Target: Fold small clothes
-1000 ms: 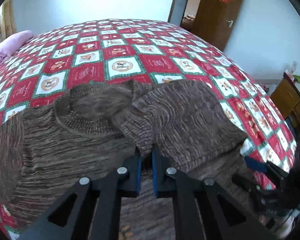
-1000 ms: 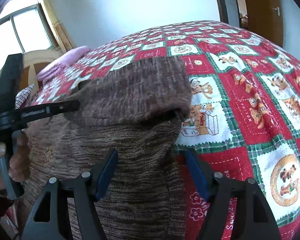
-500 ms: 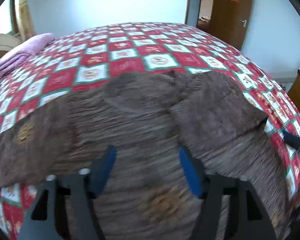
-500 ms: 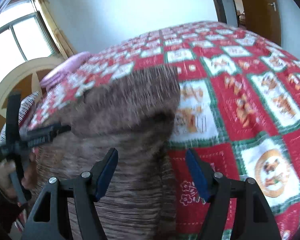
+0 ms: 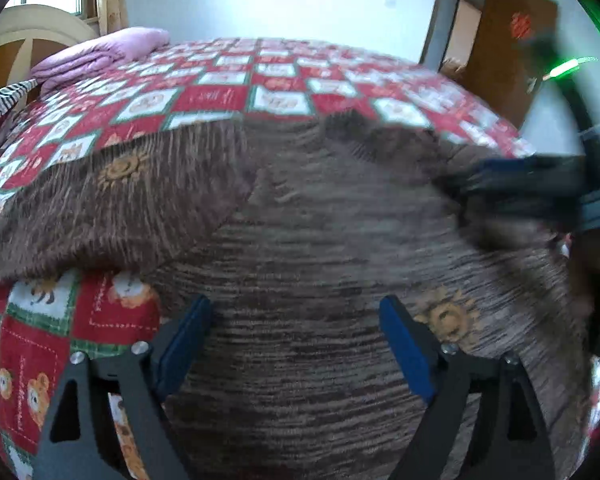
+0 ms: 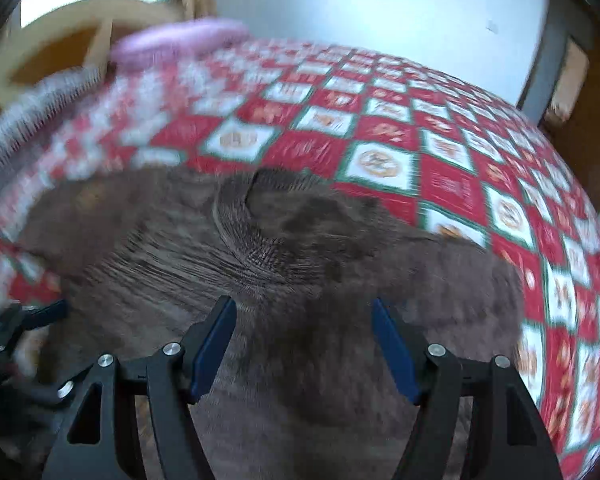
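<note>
**Both jaws open over the sweater; unfolded sleeve lies off the left gripper's left finger**

Currently the brown knit sweater (image 5: 320, 240) lies flat on the red checked quilt (image 5: 220, 96), directly under and ahead of both pairs of jaws. Left gripper (image 5: 296, 336): jaws apart, holding nothing, poised over the body of the garment. Right gripper (image 6: 304, 340): jaws apart, empty, with the ribbed collar (image 6: 240, 236) just ahead of them.

Key relation: one sleeve (image 5: 112, 208) stretches away to the left of the left jaws, long axis crosswise to the fingers. Judgement: left gripper is the nearer one for it.

Hard to read: both views are motion-blurred. The sweater's hem is cut off below the jaws. Whether the opposite sleeve is folded in, I cannot tell.
</note>
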`<act>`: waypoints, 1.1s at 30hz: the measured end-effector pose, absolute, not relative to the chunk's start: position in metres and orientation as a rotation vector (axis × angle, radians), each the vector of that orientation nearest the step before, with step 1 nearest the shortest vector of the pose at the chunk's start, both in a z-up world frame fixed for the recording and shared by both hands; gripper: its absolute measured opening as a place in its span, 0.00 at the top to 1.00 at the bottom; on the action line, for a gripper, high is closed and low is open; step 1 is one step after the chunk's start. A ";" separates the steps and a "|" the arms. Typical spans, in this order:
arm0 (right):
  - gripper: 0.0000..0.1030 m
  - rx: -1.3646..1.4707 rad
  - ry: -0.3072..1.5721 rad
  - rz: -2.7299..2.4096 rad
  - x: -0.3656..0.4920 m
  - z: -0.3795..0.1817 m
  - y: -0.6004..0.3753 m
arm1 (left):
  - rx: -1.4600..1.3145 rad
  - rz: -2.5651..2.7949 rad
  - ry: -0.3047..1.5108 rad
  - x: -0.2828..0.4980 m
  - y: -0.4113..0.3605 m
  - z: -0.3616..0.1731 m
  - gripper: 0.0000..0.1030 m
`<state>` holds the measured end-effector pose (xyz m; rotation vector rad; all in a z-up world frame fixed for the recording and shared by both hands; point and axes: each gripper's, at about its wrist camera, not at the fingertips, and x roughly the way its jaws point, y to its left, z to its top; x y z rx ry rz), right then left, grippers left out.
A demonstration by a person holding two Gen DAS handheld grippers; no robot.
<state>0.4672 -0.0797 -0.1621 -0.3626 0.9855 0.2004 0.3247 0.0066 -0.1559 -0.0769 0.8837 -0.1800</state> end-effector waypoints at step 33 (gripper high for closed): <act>0.22 -0.252 0.938 0.303 0.402 -0.189 -0.136 | -0.242 -0.022 0.892 0.298 0.132 -0.145 0.03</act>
